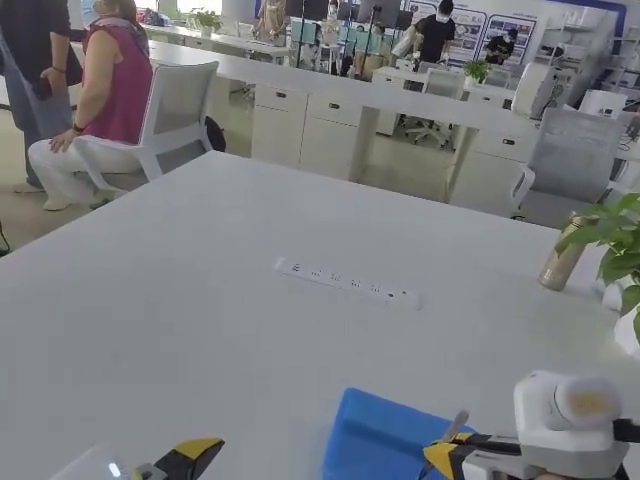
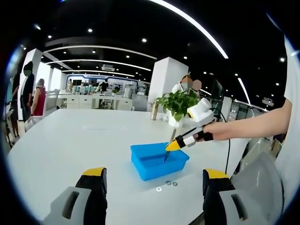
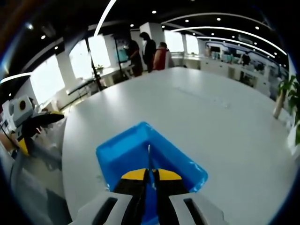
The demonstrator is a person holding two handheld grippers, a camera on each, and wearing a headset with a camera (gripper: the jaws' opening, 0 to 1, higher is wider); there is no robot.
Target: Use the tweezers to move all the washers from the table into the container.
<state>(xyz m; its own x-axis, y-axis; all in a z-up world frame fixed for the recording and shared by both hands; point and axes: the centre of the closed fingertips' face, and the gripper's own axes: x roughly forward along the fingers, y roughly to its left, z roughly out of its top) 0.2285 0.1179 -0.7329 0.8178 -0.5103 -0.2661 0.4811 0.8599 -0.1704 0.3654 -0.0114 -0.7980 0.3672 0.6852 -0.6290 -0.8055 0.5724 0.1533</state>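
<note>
A blue container [image 1: 385,440] sits on the white table near its front edge. My right gripper [image 3: 150,174] is shut on thin metal tweezers [image 3: 149,161], whose tips point down into the blue container [image 3: 123,151]. I cannot tell whether the tips hold a washer. From the left gripper view, the right gripper [image 2: 174,146] holds the tweezers [image 2: 166,157] inside the container [image 2: 154,168]. Three small washers [image 2: 168,183] lie on the table just in front of the container. My left gripper [image 2: 154,180] is open and holds nothing, well short of the washers.
A white power strip [image 1: 347,281] lies mid-table. A potted plant [image 1: 612,250] and a bronze bottle [image 1: 560,258] stand at the right edge. A white chair [image 1: 170,110] with a seated person is beyond the far-left edge.
</note>
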